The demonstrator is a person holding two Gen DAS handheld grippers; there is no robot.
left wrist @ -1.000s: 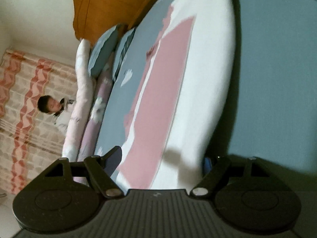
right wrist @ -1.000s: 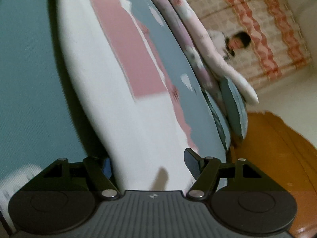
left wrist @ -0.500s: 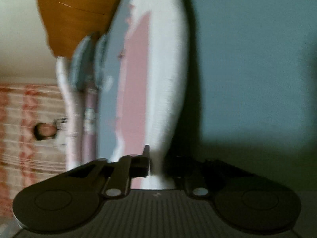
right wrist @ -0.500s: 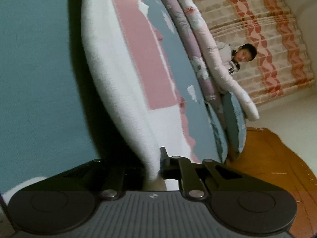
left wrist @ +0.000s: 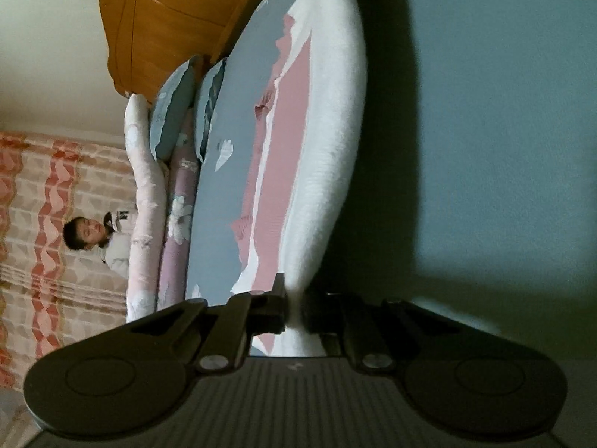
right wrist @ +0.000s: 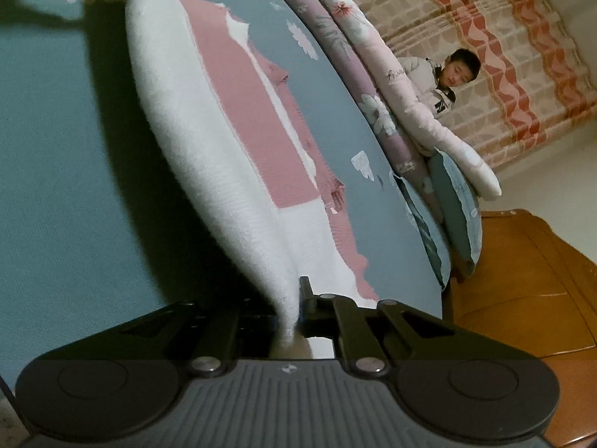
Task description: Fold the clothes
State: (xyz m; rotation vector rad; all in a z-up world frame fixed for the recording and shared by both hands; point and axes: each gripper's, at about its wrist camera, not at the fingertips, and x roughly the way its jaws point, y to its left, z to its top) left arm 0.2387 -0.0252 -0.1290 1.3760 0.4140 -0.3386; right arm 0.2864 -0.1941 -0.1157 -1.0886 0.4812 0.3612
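Observation:
A white fleecy garment with a pink panel (left wrist: 328, 156) lies on the blue-green bed sheet (left wrist: 503, 130), with one long edge lifted off it. My left gripper (left wrist: 294, 306) is shut on one end of that edge. In the right wrist view the same garment (right wrist: 209, 142) stretches away from my right gripper (right wrist: 294, 310), which is shut on the other end. The raised edge hangs taut between the two grippers and throws a dark shadow on the sheet. The far end of the cloth reaches the other gripper at the top of each view.
Two blue pillows (left wrist: 186, 112) lean against the wooden headboard (left wrist: 164, 18). Rolled floral quilts (right wrist: 373, 86) line the far side of the bed. A person (right wrist: 444, 78) sits behind them, before a patterned curtain (right wrist: 503, 37).
Both grippers went from open around the garment's edge to shut on it. The white edge has since risen off the sheet.

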